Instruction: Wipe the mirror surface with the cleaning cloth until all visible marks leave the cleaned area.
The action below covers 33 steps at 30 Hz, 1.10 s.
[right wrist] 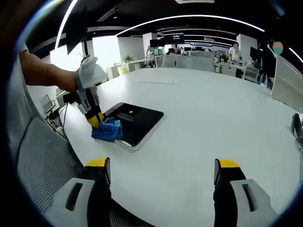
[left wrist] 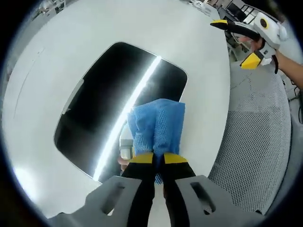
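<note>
Between the left gripper's (left wrist: 158,158) jaws, blue cloth (left wrist: 157,125) on mirror (left wrist: 102,109)

You face a broad white round-edged table (right wrist: 199,113) in an open office: curved ceiling light strips (right wrist: 189,18), bright windows (right wrist: 106,49), distant desks (right wrist: 142,61).

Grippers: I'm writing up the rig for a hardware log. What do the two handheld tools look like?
Both match. The left gripper has black jaws with yellow tips on a pale grey moulded body; seen in the right gripper view, it has a white housing. The right gripper has the same colours, with slotted grey blocks at the base.
</note>
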Each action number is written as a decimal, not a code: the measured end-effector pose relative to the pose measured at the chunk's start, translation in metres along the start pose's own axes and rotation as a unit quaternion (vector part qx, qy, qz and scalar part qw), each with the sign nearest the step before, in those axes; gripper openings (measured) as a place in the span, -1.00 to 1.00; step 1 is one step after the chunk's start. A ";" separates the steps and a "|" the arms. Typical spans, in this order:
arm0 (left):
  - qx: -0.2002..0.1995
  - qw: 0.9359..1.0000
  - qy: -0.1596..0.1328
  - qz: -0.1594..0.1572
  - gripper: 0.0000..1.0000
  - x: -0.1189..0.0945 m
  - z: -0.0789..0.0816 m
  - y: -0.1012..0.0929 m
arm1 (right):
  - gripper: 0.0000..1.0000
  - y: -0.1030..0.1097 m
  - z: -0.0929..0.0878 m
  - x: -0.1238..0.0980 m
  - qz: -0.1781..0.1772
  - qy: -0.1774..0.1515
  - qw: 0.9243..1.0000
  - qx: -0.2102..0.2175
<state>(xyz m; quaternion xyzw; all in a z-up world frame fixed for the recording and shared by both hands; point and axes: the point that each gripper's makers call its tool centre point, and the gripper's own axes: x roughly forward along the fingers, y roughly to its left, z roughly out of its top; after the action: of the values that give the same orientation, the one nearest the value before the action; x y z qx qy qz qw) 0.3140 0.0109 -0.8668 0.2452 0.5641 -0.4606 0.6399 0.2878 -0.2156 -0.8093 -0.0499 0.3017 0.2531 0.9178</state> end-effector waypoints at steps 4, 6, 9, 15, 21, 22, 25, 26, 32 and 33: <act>-0.010 1.000 -0.001 0.002 -0.94 0.000 0.000 0.000 | 0.78 -0.001 0.000 0.000 -0.001 0.000 1.000 0.000; -0.007 1.000 -0.004 -0.004 -0.94 0.000 0.000 0.001 | 0.78 0.000 0.000 0.000 -0.001 0.001 1.000 -0.001; -0.015 1.000 -0.006 -0.012 -0.95 0.000 0.000 0.002 | 0.78 -0.001 0.000 0.000 -0.002 0.000 1.000 -0.001; -0.011 1.000 0.008 -0.026 -0.95 0.001 0.002 0.005 | 0.78 -0.001 0.000 0.000 -0.003 -0.001 1.000 -0.001; -0.006 0.999 0.021 -0.032 -0.95 0.000 0.005 0.010 | 0.78 -0.002 0.001 -0.001 -0.004 -0.003 1.000 0.001; -0.005 0.999 0.023 -0.034 -0.95 0.000 0.006 0.011 | 0.78 -0.002 0.001 -0.001 -0.004 -0.003 1.000 0.002; -0.001 0.999 0.027 -0.036 -0.95 0.000 0.009 0.014 | 0.77 -0.002 0.001 -0.001 -0.004 -0.004 1.000 0.003; 0.000 0.999 0.027 -0.037 -0.95 0.000 0.009 0.014 | 0.77 -0.003 0.001 -0.001 -0.004 -0.004 1.000 0.003; 0.008 0.999 0.029 -0.040 -0.95 -0.001 0.016 0.027 | 0.76 -0.003 0.000 -0.001 -0.005 -0.002 1.000 0.004; 0.009 0.999 0.029 -0.040 -0.95 -0.001 0.017 0.028 | 0.76 -0.003 0.001 -0.001 -0.005 -0.002 1.000 0.005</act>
<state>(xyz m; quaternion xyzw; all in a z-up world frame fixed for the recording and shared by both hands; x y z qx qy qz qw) 0.3473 0.0097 -0.8674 0.2413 0.5877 -0.4837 0.6020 0.2889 -0.2179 -0.8083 -0.0464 0.3006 0.2470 0.9201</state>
